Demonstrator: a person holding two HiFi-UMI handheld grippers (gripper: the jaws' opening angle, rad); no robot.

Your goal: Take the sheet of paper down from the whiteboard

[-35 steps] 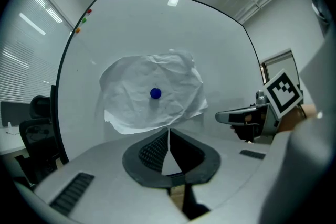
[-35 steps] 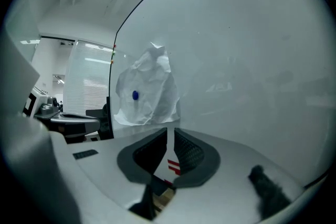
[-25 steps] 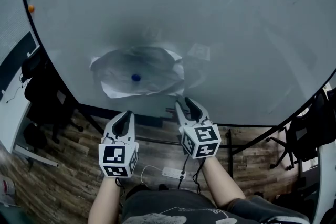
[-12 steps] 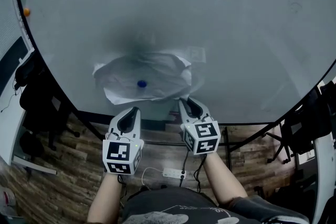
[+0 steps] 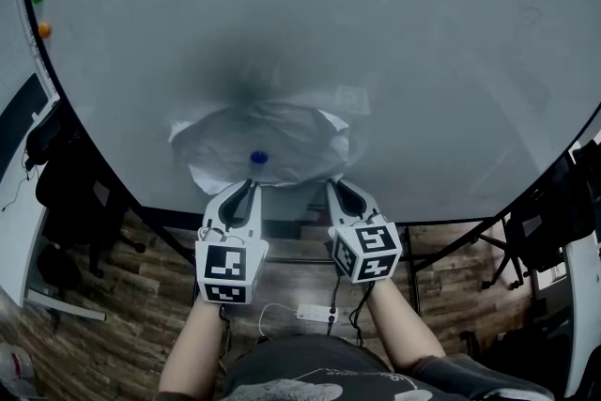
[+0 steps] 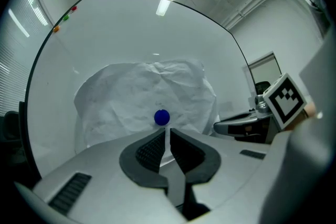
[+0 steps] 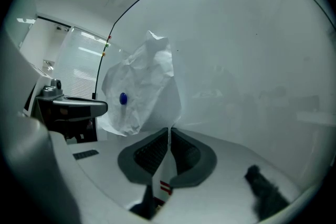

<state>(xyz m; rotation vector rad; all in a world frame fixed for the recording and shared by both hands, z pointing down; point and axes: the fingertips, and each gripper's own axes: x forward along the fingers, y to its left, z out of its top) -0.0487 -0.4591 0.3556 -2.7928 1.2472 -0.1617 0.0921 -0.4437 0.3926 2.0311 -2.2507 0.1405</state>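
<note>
Since 1 s ago my left tongs [image 5: 252, 186] rose; jaws together, empty, tips just below the round blue magnet [image 5: 258, 158]. My right tongs [image 5: 335, 186] are closing on the near corner of the crumpled white sheet of paper [image 5: 282, 131], pinned to the glossy whiteboard [image 5: 423, 61] ahead.

The paper [image 5: 282, 131] lies on the whiteboard [image 5: 423, 61], magnet [image 5: 258, 158] at its lower middle.
</note>
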